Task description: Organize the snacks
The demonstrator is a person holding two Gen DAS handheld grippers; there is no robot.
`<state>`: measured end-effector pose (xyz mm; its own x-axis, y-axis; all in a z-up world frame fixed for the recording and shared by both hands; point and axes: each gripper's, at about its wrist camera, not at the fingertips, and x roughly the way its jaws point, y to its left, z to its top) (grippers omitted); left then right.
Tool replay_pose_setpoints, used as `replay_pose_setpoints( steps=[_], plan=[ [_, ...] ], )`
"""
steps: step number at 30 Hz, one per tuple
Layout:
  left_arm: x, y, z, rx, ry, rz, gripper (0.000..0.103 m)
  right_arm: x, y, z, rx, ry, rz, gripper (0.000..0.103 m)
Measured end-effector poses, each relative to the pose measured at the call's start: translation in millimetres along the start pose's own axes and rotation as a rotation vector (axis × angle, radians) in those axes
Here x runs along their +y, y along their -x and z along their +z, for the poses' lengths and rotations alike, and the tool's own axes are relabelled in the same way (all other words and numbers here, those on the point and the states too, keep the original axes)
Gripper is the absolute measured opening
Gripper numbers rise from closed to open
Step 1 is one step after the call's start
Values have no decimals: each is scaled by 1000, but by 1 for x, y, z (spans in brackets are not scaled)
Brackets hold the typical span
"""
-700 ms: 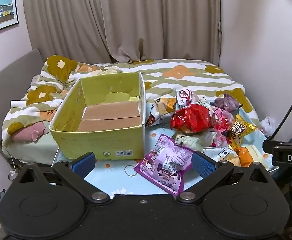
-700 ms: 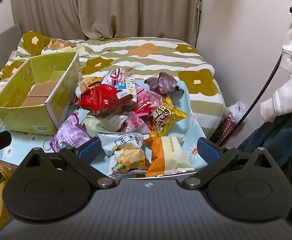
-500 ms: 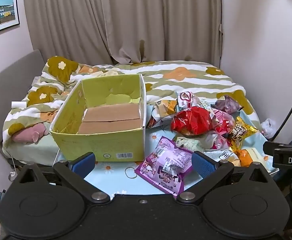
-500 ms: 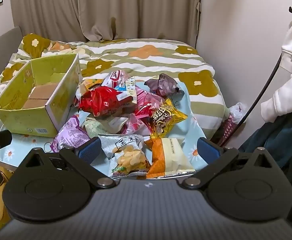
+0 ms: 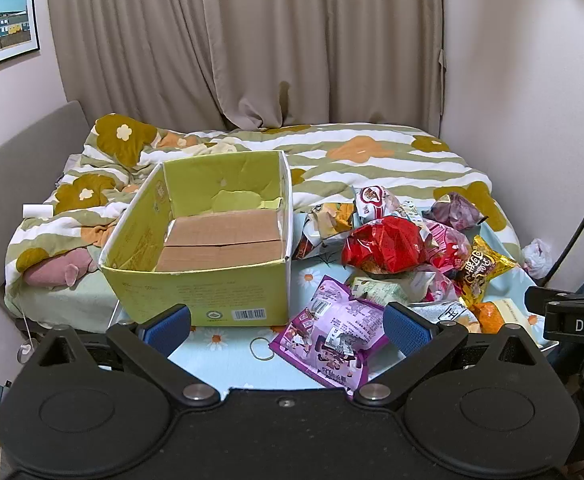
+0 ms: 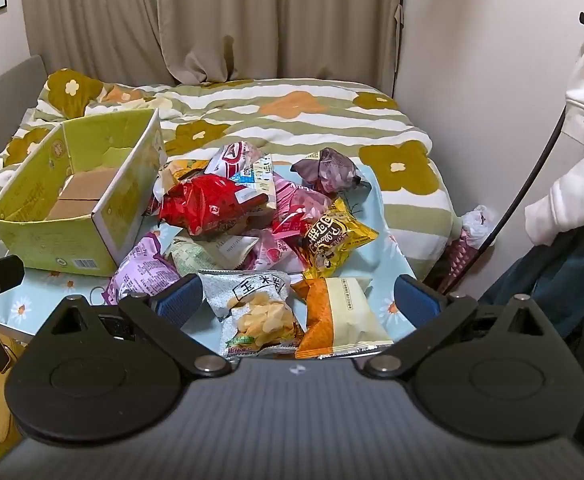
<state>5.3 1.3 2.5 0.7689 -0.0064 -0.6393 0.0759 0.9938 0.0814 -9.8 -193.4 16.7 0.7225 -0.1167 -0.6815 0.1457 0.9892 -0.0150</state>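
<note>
Nearest the right gripper [image 6: 298, 300], whose fingers are standing wide apart and holding nothing, two packets are lying side by side on the table [image 6: 44, 296]: a silver corn-chip packet [image 6: 254, 312] and an orange-and-cream packet [image 6: 340, 316]. Both are sitting between the fingertips, long axes pointing away from the camera, so either looks reachable by going straight forward and down.

The left gripper [image 5: 288, 324] is hovering with its fingers also spread and empty. A purple packet [image 5: 332, 340] is lying just ahead and towards its right finger, tilted diagonally, with a rubber band [image 5: 262, 349] beside it on the table.

Further off, the rest of the snack heap is piling up, a red bag [image 5: 386, 244] on top and a gold packet [image 5: 480, 268] to the right. The yellow-green box [image 5: 204, 296] is standing open to the left of the heap, nothing in it but its cardboard floor, so sorting seems not yet begun. Behind, the bed [image 5: 372, 160] is running back to the curtain [image 5: 252, 40].
</note>
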Motion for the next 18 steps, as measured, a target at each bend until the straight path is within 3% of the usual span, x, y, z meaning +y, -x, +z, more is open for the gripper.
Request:
replay_pose_setpoints(
  steps=[18],
  plan=[
    [-3,1,2,-4,-3,-46,103,0,-2,0,2,5,-15,103]
  ],
)
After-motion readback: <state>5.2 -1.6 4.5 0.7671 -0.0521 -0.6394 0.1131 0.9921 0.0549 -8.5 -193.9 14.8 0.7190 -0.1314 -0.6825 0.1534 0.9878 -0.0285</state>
